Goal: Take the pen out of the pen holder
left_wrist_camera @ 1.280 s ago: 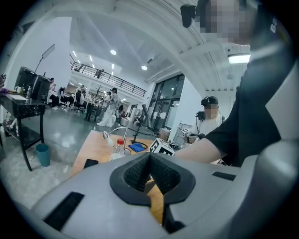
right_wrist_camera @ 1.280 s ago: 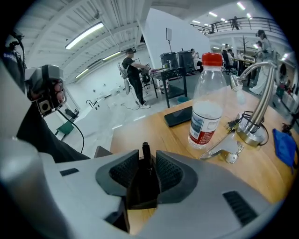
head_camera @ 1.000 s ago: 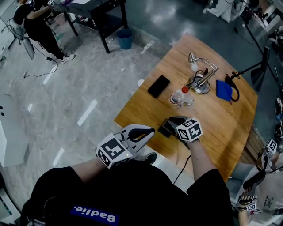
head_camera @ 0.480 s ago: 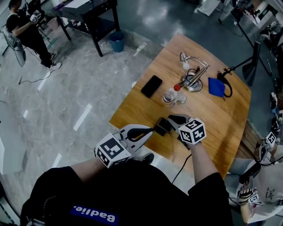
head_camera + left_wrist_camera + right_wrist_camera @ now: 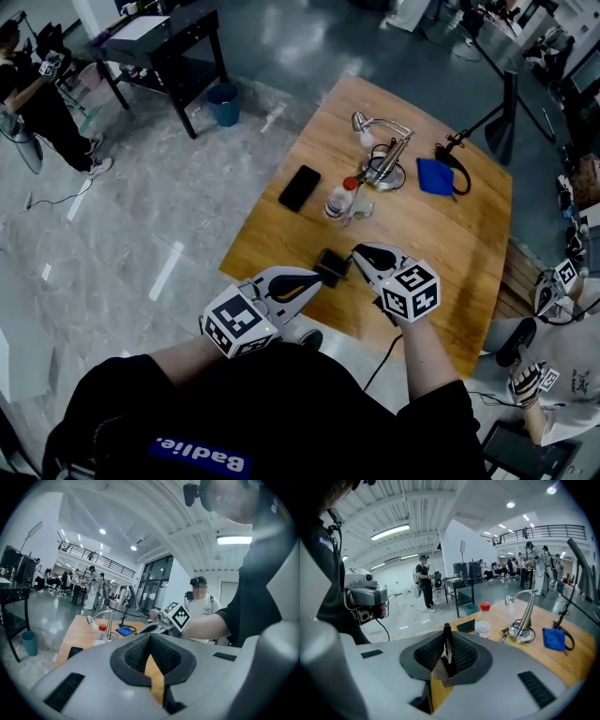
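A small black pen holder [image 5: 331,264] stands near the front edge of the wooden table [image 5: 441,244]. My right gripper [image 5: 361,255] hangs just above and to the right of it. In the right gripper view a black pen [image 5: 447,649] stands upright between the pads, and the right gripper [image 5: 446,638] is shut on it. The left gripper [image 5: 315,278] reaches the holder's near left side; whether it touches the holder I cannot tell. In the left gripper view the left gripper [image 5: 150,638] has its pads together with nothing between them.
A black phone [image 5: 299,187], a red-capped bottle [image 5: 339,199], a silver desk lamp [image 5: 382,155] and a blue cloth [image 5: 435,176] lie further back on the table. A blue bin [image 5: 223,103] and a black bench [image 5: 159,42] stand on the floor beyond. People stand around.
My right gripper has risen off the pen holder toward the camera, so the holder now shows in full. The left gripper has moved forward up to the holder.
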A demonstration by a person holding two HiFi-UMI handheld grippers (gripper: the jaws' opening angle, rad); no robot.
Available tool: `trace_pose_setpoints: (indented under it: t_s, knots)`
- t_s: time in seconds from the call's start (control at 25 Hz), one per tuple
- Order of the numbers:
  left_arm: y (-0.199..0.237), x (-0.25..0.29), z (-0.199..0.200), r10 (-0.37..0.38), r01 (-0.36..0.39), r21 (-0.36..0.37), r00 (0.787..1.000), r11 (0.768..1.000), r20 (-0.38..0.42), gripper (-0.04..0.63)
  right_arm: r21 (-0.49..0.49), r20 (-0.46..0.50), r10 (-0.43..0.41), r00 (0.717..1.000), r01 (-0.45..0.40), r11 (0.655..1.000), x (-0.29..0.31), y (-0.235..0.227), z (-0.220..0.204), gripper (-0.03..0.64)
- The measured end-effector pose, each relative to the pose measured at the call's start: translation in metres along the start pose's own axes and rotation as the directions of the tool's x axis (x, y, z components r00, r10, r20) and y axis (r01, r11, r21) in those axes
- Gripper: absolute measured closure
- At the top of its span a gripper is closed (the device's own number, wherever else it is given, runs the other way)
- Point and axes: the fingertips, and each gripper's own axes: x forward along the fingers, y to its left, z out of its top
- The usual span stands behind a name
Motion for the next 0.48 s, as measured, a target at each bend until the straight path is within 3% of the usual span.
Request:
trace_pose_setpoints:
  t_s: [0.48]
  knots:
    - [-0.020, 0.016, 0.008, -0.071, 0.071, 0.032, 0.997, 0.997, -0.002, 0.597, 0.083, 0.223, -0.100, 0.970, 0.084, 0.993, -0.076, 0.027, 0.033, 0.568]
